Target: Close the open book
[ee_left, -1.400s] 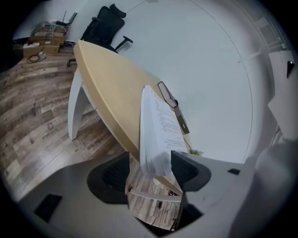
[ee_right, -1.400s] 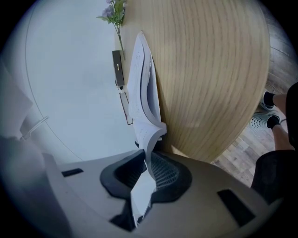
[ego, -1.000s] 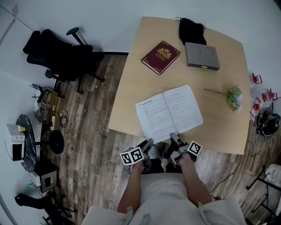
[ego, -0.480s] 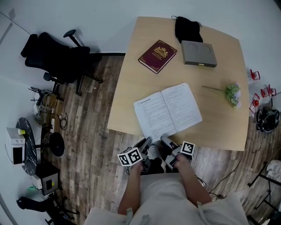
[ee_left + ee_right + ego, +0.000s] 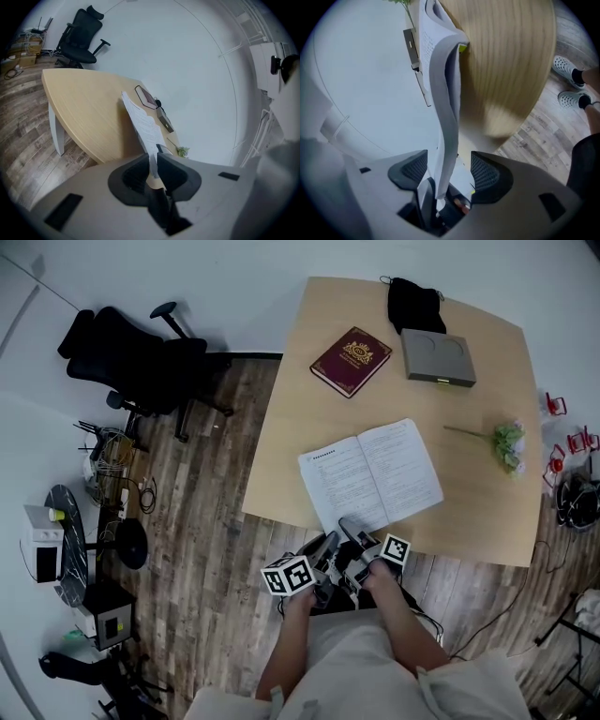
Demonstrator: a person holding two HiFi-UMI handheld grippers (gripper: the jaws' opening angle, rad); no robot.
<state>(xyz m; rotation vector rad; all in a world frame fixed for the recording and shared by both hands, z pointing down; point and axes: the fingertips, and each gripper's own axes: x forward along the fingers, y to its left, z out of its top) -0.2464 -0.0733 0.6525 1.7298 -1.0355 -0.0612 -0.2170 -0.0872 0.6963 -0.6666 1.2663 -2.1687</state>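
The open book [image 5: 370, 479] lies with its white pages up near the front edge of the wooden table [image 5: 300, 418]. My left gripper [image 5: 328, 542] is at the book's near edge. In the left gripper view, my left gripper [image 5: 153, 164] has been closing and is shut on the thin edge of the book [image 5: 140, 119], which rises away from the jaws. My right gripper [image 5: 349, 526] is just to its right. In the right gripper view, my right gripper [image 5: 449, 171] has just opened wide and then closed a little. The book's edge [image 5: 440, 70] stands between its pads [image 5: 487, 173], untouched.
A dark red book [image 5: 351, 361], a grey box [image 5: 438, 357] and a black bag [image 5: 413, 304] lie at the table's far side. A small flower sprig [image 5: 506, 446] is at the right. A black office chair [image 5: 141, 362] stands on the floor to the left.
My right gripper has let go of the book's edge, opened, and slid left along it toward the left gripper. The left gripper has stayed on the edge and risen a little.
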